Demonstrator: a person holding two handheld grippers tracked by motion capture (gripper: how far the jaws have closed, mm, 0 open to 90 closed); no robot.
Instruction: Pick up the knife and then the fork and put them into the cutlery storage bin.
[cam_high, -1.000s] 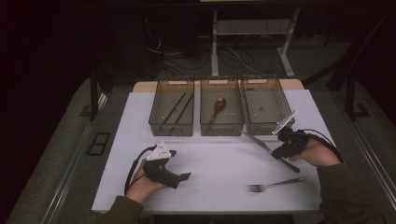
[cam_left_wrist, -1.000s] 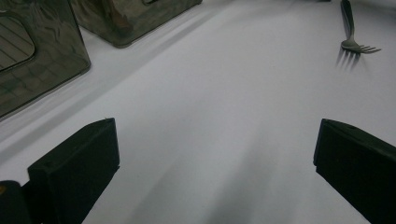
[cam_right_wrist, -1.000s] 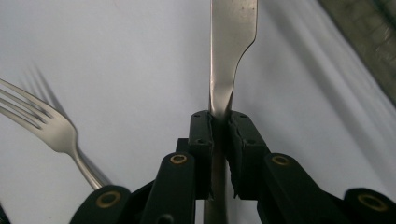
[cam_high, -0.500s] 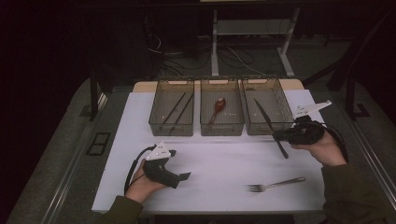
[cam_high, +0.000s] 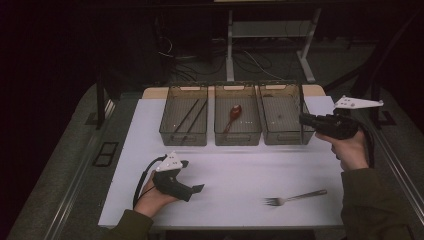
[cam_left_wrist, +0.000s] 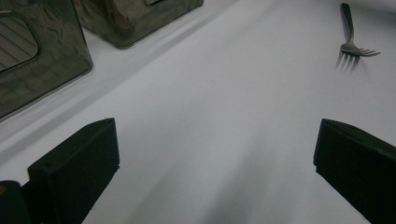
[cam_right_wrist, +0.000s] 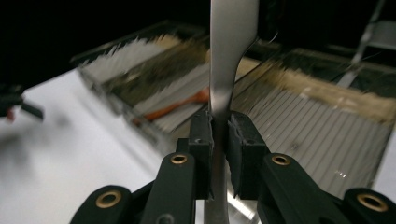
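A white tabletop (cam_high: 225, 175) is seen from above, with three smoky, see-through plastic bins in a row along its far side. The person's arms come in from the near edge.

At the left, the left gripper (cam_high: 192, 189) rests on the table in the person's left hand. In its own view its two black jaws stand wide apart with nothing between them.

The left bin (cam_high: 184, 121) holds thin dark sticks, probably chopsticks. The middle bin (cam_high: 237, 121) holds a reddish-brown spoon (cam_high: 233, 115).

Near the front edge, right of centre, a silver metal fork (cam_high: 295, 196) lies flat on the table, tines pointing left.

The right bin (cam_high: 281, 120) looks nearly bare, though its floor is hard to read. Just beside its right wall, the right gripper (cam_high: 303, 119) is held above the table in the person's right hand, pointing left toward that bin. In the right gripper view its jaws are clamped on a flat silver metal knife (cam_right_wrist: 229, 56), gripped partway along its length so that it stands upright between the pads.

The step in hand appears to be setting this knife into the right bin. To do it well, the knife should be carried over the bin's rim, tipped to lie lengthwise along the bin, lowered close to the floor, and only then let go, so it neither catches the wall nor drops.
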